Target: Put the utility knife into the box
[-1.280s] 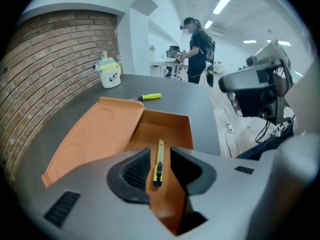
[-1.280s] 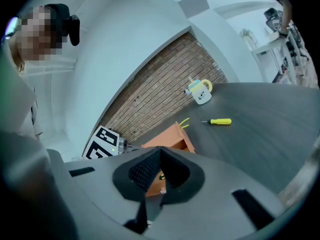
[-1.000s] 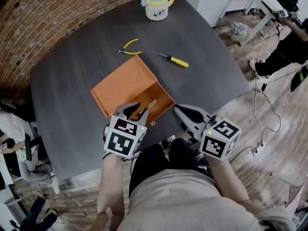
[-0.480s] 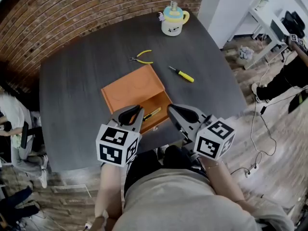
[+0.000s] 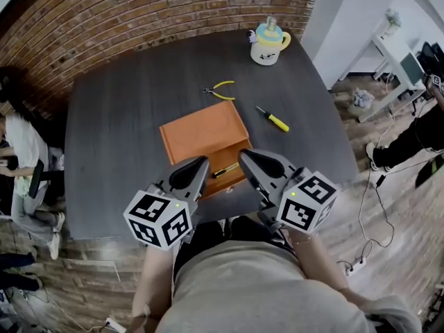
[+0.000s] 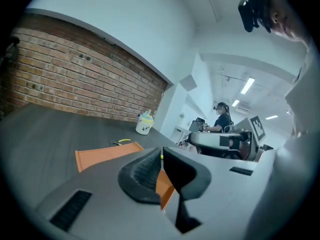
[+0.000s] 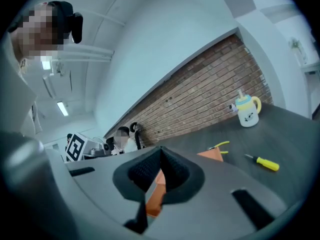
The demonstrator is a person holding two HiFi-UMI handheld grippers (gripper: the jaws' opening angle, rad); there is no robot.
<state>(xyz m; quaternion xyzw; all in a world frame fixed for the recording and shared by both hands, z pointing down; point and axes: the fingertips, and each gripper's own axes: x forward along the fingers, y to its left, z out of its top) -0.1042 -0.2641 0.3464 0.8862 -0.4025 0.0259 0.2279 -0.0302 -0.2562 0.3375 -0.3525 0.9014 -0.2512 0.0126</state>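
Orange box (image 5: 201,134) sits mid-surface on the dark grey surface (image 5: 118,137), with its near compartment open. The utility knife (image 5: 225,170), yellow and black, lies inside that compartment, tilted toward the box's near right corner. Left gripper (image 5: 201,162): fingers pressed together, nothing between them. Right gripper (image 5: 244,157): fingers likewise together and empty. In the head view the knife shows between the two sets of fingers, touching neither. Yellow-handled pliers (image 5: 220,89), a screwdriver (image 5: 272,118) and a mug (image 5: 267,44) lie beyond the box.
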